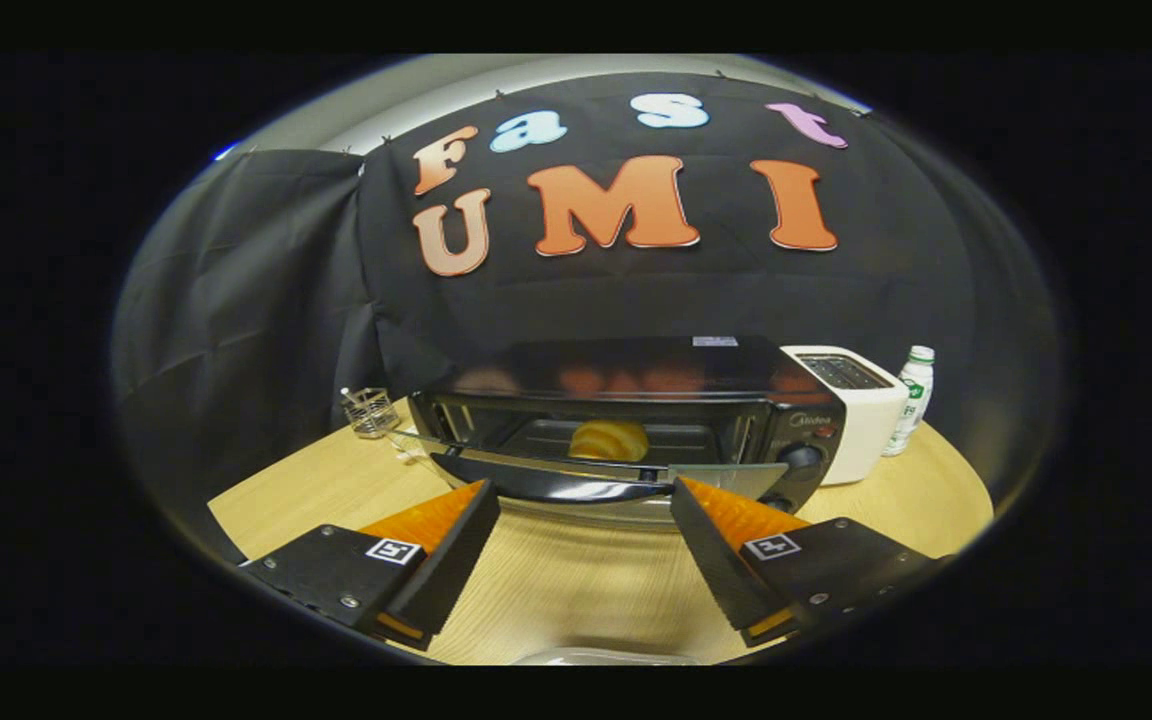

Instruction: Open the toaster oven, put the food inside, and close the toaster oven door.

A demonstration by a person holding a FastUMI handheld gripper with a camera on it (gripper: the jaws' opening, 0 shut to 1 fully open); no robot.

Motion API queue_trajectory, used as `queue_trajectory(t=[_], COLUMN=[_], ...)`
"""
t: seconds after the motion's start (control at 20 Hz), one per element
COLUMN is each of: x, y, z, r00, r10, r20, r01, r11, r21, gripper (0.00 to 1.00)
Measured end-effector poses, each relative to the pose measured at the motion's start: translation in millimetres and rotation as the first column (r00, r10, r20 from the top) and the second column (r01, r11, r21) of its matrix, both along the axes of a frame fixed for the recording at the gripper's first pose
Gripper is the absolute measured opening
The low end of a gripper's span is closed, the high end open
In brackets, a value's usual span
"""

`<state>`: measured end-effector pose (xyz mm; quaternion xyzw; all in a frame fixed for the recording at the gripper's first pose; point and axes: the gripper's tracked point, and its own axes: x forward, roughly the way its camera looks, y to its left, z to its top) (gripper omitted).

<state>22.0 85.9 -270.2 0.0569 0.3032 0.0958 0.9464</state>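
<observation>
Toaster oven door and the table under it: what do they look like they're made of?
Toaster oven door: seemingly clear glass in a glossy dark frame, with the bread visible behind. Table: pale wood or laminate with fine grain lines. The gripper is open.

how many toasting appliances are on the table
2. The black toaster oven sits just ahead of the open gripper, its door down and a bread roll inside. The white pop-up toaster stands against its right side, beside a bottle.
</observation>
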Motion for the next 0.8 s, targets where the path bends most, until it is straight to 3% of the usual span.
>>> queue_trajectory(t=[0.4, 0.55, 0.8], x=[25.6, 23.7, 22.0], y=[3.5, 26.1, 26.6], z=[-15.6, -17.7, 7.2], r00=[1.000, 0.999, 0.999], r10=[-0.008, 0.039, 0.019], r20=[0.010, 0.002, 0.047], r01=[0.008, -0.039, -0.016], r11=[0.996, 0.997, 0.999], r21=[-0.093, -0.070, -0.049], gripper=[1.00, 1.00, 1.00])
